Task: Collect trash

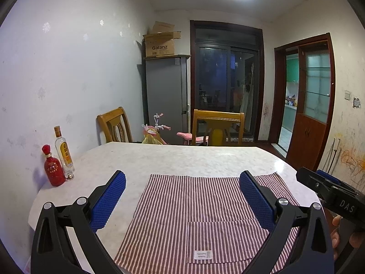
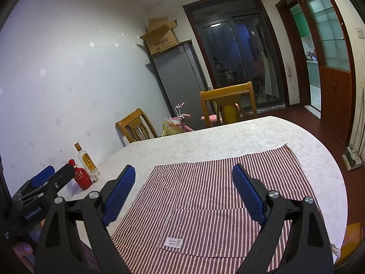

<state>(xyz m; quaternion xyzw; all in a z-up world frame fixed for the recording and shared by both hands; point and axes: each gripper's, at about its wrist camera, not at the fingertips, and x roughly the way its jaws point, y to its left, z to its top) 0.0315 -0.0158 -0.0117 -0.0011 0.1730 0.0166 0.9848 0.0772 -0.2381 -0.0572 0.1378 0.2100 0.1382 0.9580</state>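
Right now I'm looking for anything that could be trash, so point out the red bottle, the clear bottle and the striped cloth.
red bottle [image 1: 54, 171], left wrist view, on its belly.
clear bottle [image 1: 64, 154], left wrist view, on its yellow label.
striped cloth [image 2: 205, 182], right wrist view, on its flat middle.

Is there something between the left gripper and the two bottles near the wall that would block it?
Nothing visible blocks it. The left gripper is open above the striped cloth, and only bare table lies between it and the red bottle and clear bottle, which stand together by the wall.
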